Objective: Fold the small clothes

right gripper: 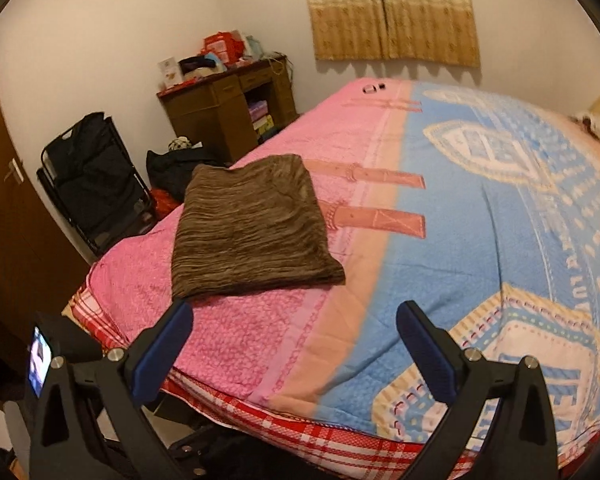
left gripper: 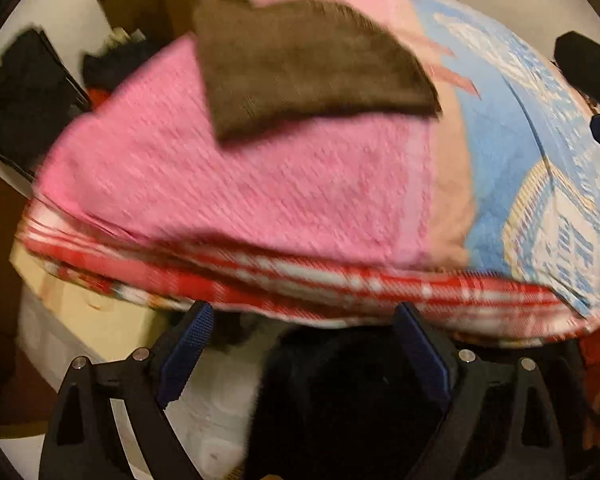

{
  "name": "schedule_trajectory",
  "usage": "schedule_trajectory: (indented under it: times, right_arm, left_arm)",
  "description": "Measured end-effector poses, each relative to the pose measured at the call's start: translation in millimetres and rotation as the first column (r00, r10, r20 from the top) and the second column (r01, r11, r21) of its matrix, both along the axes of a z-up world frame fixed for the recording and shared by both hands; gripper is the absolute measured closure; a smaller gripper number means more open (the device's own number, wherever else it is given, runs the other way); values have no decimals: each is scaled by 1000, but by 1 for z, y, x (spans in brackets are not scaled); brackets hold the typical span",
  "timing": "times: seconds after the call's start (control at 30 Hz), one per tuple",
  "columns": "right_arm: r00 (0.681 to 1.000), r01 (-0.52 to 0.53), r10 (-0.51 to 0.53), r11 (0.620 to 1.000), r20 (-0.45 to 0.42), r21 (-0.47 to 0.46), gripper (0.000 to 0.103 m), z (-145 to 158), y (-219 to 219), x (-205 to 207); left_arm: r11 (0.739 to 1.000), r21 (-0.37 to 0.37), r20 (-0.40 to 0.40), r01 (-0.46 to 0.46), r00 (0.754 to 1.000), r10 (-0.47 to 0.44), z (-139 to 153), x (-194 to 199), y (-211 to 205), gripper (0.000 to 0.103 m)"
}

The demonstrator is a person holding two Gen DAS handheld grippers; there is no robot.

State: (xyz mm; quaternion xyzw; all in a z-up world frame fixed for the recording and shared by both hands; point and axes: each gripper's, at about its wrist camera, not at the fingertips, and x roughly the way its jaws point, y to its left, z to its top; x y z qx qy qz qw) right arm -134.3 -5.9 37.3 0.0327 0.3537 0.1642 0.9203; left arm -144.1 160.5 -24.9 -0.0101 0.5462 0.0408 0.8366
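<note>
1. The left gripper had its two blue-padded fingers spread wide apart and held nothing; it hung at the near edge of the bed, below the red checked sheet; its picture was blurred.
2. The right gripper was also wide open and empty; it was above the near part of the blanket; no fingertip touched the cloth.
3. From the right gripper, the brown folded garment lay toward 11 o'clock, flat on the pink part of the blanket, near the left edge of the bed; in the left wrist view the same garment lay toward 12 o'clock, well apart from the fingers.
4. The blanket was pink at 9 o'clock and blue with a pale pattern at 3 o'clock; the red checked sheet showed under its near edge.
5. Farther out, at 11 o'clock, a wooden desk with clutter on top stood against the wall; a black folding chair stood at 10 o'clock; a curtain hung at 12 o'clock.
</note>
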Motion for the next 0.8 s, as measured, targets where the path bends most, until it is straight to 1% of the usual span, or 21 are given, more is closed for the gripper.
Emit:
schedule_trajectory:
  times: [0.07, 0.13, 0.2, 0.23, 0.3, 0.43, 0.5, 0.57, 0.8]
  right_arm:
    - [999, -13, 13, 1000, 52, 2, 0, 7, 5, -7]
    - [992, -16, 16, 1000, 127, -7, 0, 18, 10, -15]
    - [980, -5, 10, 1000, 200, -23, 0, 25, 13, -22]
    - [970, 0, 7, 1000, 243, -28, 0, 29, 13, -27]
    - [953, 10, 0, 999, 303, -31, 0, 36, 13, -33]
    - [916, 35, -29, 999, 400, -7, 0, 46, 5, -43]
    - [902, 47, -47, 999, 429, 10, 0, 50, 1, -46]
    - [890, 61, -65, 998, 451, 23, 0, 54, -4, -48]
    - [859, 114, -146, 989, 490, 94, 0, 62, -22, -52]
  left_arm:
    - [996, 81, 109, -39, 994, 31, 20, -6, 1, 11]
    - [983, 149, 218, -104, 973, 70, 40, -14, 5, 11]
    - [972, 178, 287, -153, 953, 97, 53, -18, 10, 11]
    - [969, 178, 318, -171, 942, 108, 58, -20, 11, 11]
    - [968, 163, 358, -191, 926, 122, 65, -23, 10, 11]
    - [965, 152, 435, -213, 891, 128, 76, -21, 3, 11]
    - [963, 163, 471, -213, 875, 114, 86, -27, 2, 11]
    - [960, 167, 510, -224, 853, 111, 96, -30, 1, 11]
    - [965, 132, 615, -228, 782, 100, 120, -38, 3, 11]
